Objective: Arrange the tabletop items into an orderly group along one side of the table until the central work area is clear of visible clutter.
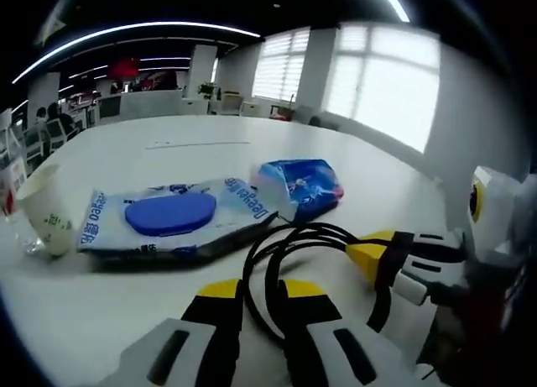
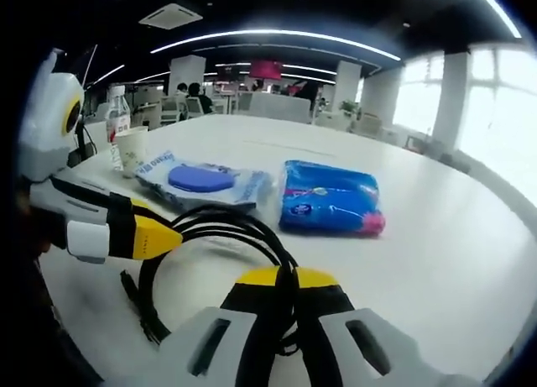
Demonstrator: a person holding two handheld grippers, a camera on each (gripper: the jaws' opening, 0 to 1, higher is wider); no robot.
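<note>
We saw both grippers, left (image 1: 262,296) and right (image 2: 284,286), clamped on the coiled black cable (image 2: 210,236) near the table's (image 2: 436,236) edge, beside the wipes pack (image 1: 168,219) and blue tissue pack (image 2: 329,198).

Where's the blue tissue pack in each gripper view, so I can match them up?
Left gripper view: blue tissue pack right of centre, beyond the black cable.
Right gripper view: right of centre.
Shared landmark: wet wipes pack lying left of it.
</note>
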